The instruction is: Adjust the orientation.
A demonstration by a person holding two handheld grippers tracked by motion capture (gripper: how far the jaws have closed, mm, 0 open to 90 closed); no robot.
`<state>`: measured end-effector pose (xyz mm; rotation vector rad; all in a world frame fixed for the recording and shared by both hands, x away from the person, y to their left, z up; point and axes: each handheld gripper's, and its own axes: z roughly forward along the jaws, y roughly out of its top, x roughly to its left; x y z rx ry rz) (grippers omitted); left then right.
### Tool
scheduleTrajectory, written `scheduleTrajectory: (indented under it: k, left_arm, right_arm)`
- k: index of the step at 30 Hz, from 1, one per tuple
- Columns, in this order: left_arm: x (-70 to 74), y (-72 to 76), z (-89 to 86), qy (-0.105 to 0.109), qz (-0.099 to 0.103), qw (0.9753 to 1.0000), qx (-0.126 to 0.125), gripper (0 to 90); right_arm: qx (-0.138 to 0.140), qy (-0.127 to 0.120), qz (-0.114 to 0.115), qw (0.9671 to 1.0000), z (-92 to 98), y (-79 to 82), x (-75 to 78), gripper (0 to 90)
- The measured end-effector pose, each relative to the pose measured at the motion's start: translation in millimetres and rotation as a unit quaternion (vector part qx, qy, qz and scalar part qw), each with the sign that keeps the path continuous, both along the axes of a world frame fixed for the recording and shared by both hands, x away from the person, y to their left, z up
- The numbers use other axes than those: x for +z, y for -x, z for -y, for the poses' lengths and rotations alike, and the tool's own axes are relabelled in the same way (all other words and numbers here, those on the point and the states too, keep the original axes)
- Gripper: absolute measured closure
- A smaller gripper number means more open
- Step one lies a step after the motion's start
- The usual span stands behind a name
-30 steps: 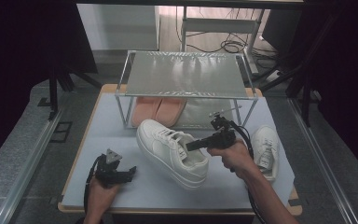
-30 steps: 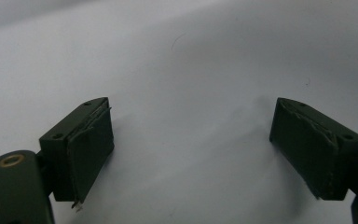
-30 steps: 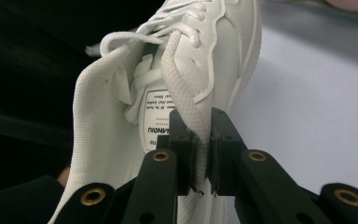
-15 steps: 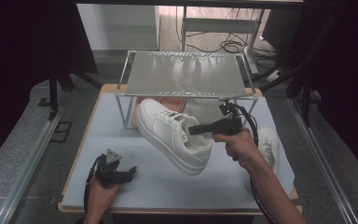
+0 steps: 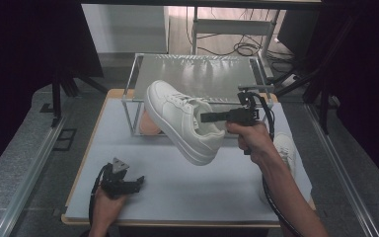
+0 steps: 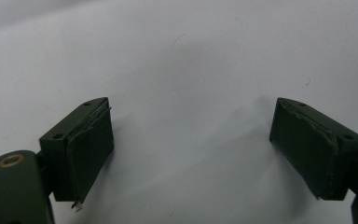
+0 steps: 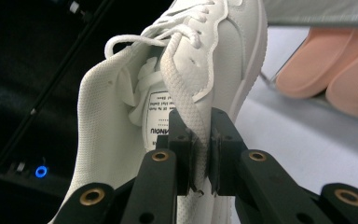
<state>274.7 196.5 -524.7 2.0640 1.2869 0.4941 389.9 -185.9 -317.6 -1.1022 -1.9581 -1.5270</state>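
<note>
Two white sneakers are counted in the high view: one sneaker (image 5: 185, 121) is held off the counter (image 5: 192, 192) at the centre of the frame, tilted with its toe toward the upper left, and a second sneaker (image 5: 285, 148) lies on the counter at the right, partly hidden behind the right forearm. Two pink shoes (image 7: 340, 70) are seen at the upper right of the right gripper view, side by side under a metal rack (image 5: 197, 74). One rack is counted, standing at the far end of the counter.

The counter is covered by a pale, plain surface. Dark surroundings are seen on both sides, and cables lie on the floor beyond the rack.

The right gripper (image 7: 204, 156) is closed on the raised sneaker's collar edge, its fingers (image 7: 186, 154) pinching the fabric between them. The left gripper (image 6: 191, 149) rests at the lower left of the high view, its fingers spread wide apart above bare counter, gripping nothing.
</note>
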Motion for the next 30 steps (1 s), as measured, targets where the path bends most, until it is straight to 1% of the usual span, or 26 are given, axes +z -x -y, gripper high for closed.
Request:
scheduleTrajectory:
  k: [5, 6, 9, 12, 17, 22, 25, 30]
  left_arm:
    - [0.0, 0.0, 0.0, 0.0, 0.0, 1.0, 0.0, 13.4]
    - [0.0, 0.1, 0.0, 0.0, 0.0, 1.0, 0.001, 13.4]
    - [0.0, 0.1, 0.1, 0.0, 0.0, 1.0, 0.001, 13.4]
    - [0.0, 0.1, 0.1, 0.0, 0.0, 1.0, 0.001, 13.5]
    - [0.1, 0.1, -0.1, -0.001, 0.0, 1.0, 0.0, 13.5]
    - [0.1, 0.2, -0.1, -0.001, 0.0, 1.0, -0.001, 13.5]
    - [0.1, 0.3, 0.0, -0.001, 0.0, 1.0, 0.0, 13.6]
    - [0.0, 0.3, 0.2, -0.001, 0.001, 1.0, 0.001, 13.6]
  right_arm:
    - [-0.03, -0.006, 0.0, 0.9995, -2.5, -10.8, 6.8, 81.3]
    - [-0.034, -0.006, 0.0, 0.9994, -2.8, -11.8, 7.3, 81.3]
    - [-0.056, -0.005, -0.003, 0.9984, -4.4, -18.8, 7.9, 81.2]
    - [-0.077, -0.007, -0.006, 0.997, -5.4, -25.5, 6.4, 81.2]
    - [-0.111, -0.011, -0.012, 0.9937, -6.0, -37.8, 4.3, 81.2]
    - [-0.148, -0.011, -0.015, 0.9888, -8.5, -49.4, 5.2, 81.1]
    - [-0.171, -0.001, -0.014, 0.9851, -10.3, -56.0, 5.7, 81.0]
    - [-0.208, 0.016, -0.015, 0.9779, -11.2, -66.8, 2.4, 80.7]
